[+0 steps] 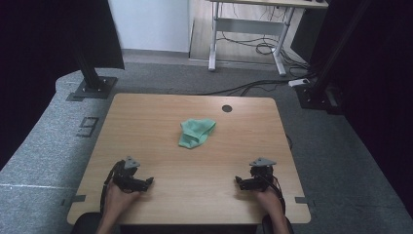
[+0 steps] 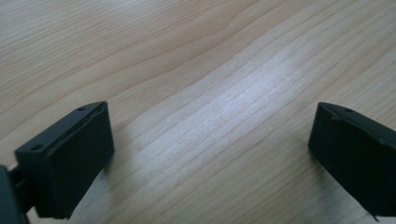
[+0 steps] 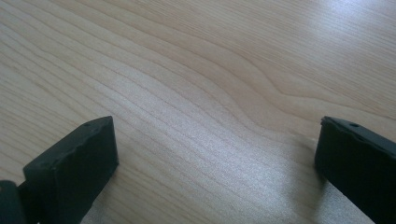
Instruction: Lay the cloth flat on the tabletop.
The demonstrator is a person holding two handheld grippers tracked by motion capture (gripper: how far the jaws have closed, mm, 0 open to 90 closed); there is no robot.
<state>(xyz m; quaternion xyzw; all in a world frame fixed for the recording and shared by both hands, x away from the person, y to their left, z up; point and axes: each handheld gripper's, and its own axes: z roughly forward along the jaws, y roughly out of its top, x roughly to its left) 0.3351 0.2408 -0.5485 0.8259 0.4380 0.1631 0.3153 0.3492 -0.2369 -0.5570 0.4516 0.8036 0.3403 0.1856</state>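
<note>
The left tool point(image 1: 132, 179) and right tool point(image 1: 254, 179) are resting released at the surface's point(image 1: 160, 195) near edge, jaws spread, while the crumpled green cloth point(image 1: 196, 132) is lying well apart toward twelve o'clock, its long axis running from seven to one o'clock.

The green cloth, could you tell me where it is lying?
In the high view, the green cloth lies crumpled mid-table, slightly toward the far edge, below the dark round hole.
</note>
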